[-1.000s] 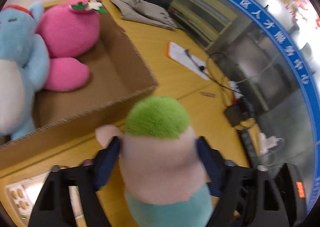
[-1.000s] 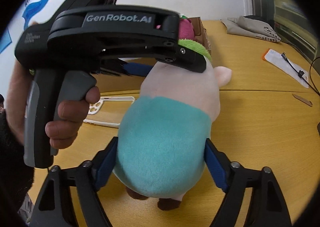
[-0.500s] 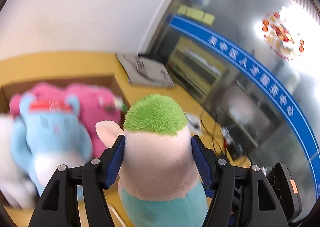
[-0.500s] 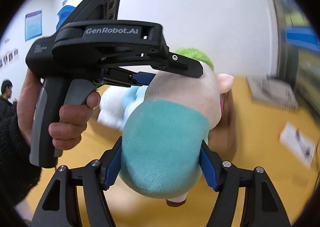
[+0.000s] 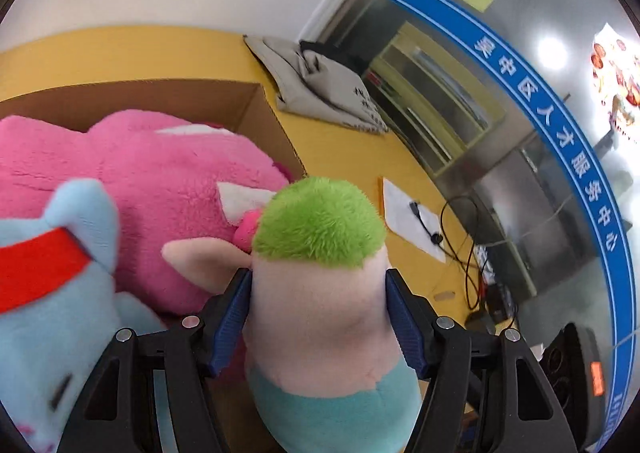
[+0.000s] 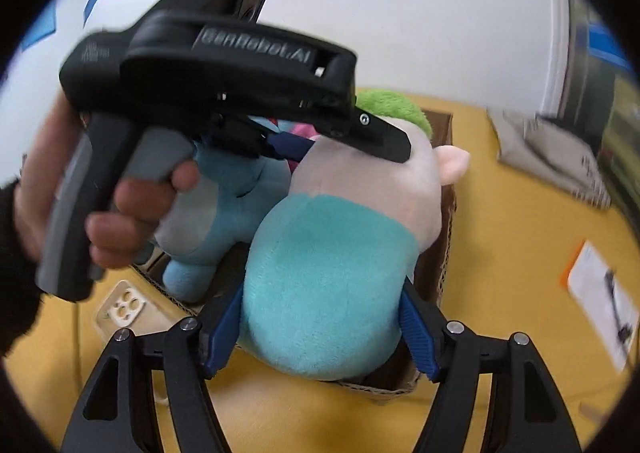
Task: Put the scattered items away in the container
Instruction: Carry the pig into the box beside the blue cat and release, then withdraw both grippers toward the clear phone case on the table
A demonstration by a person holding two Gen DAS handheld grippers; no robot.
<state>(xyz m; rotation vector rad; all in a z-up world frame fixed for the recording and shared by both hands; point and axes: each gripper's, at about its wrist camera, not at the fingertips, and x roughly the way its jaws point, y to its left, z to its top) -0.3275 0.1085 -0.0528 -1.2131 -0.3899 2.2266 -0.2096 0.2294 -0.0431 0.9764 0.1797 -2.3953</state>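
A: We hold the plush doll with green fuzzy hair, pale pink head and teal body (image 5: 320, 293) with both claws; the left gripper (image 5: 318, 317) pinches its head between the blue pads, and the right gripper (image 6: 320, 329) pinches the teal belly from behind.

B: Why two grips for one soft toy?

A: We think the doll is bulky and would sag from one grip; with head and body both clamped it stays upright and we can steer it.

B: And where is it now?

A: Over the near right corner of the brown cardboard box (image 5: 276, 125) on the yellow table (image 5: 344, 149); the box already holds a big pink plush toy (image 5: 152, 181) and a light blue plush toy with a red band (image 5: 52, 293), so only this corner looks free.

B: Does its base touch the box floor?

A: The right wrist view is blurred there, so we cannot tell; probably it hangs just above the rim.
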